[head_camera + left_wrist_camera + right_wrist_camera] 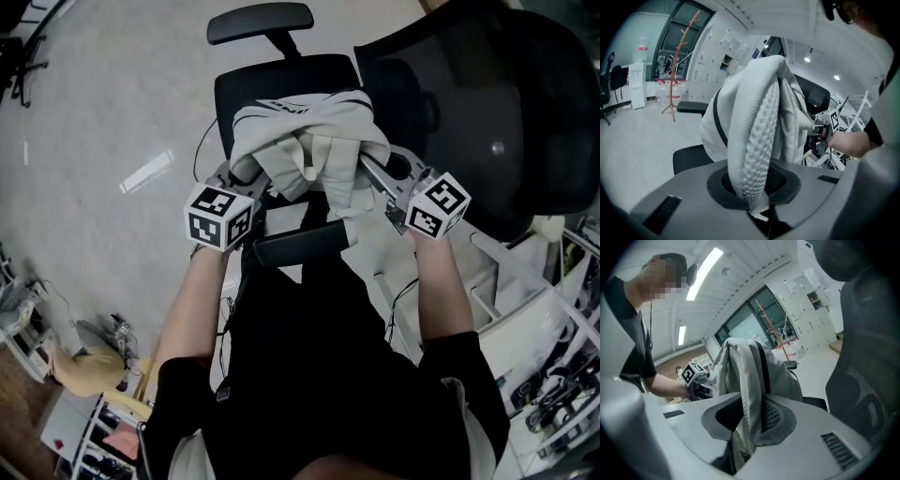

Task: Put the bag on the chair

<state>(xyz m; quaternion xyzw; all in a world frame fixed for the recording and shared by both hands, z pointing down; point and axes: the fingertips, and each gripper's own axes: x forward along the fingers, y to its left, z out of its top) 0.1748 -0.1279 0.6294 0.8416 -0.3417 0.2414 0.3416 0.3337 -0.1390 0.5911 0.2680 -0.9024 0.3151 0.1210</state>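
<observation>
Black and broad, the chair (309, 75) lies straight ahead of the person with its seat facing up, and the pale grey bag (300, 141) sits squarely over that seat, slumped against the backrest; whether its base already rests on the cushion I cannot tell. From both tools the bag lies forward and a little inward, bunched between them, with its long axis running side to side from one tool to the other, so neither hand is clearly the nearer. The left gripper (246, 173) comes in at the bag's left end and the right gripper (375, 173) at its right end. Each has its jaws nearly together and pinched on a shoulder strap, the left on a padded mesh strap (757, 154), the right on a thinner mesh strap (747, 404). Judging by this, what remains is a short drop straight down before letting go
</observation>
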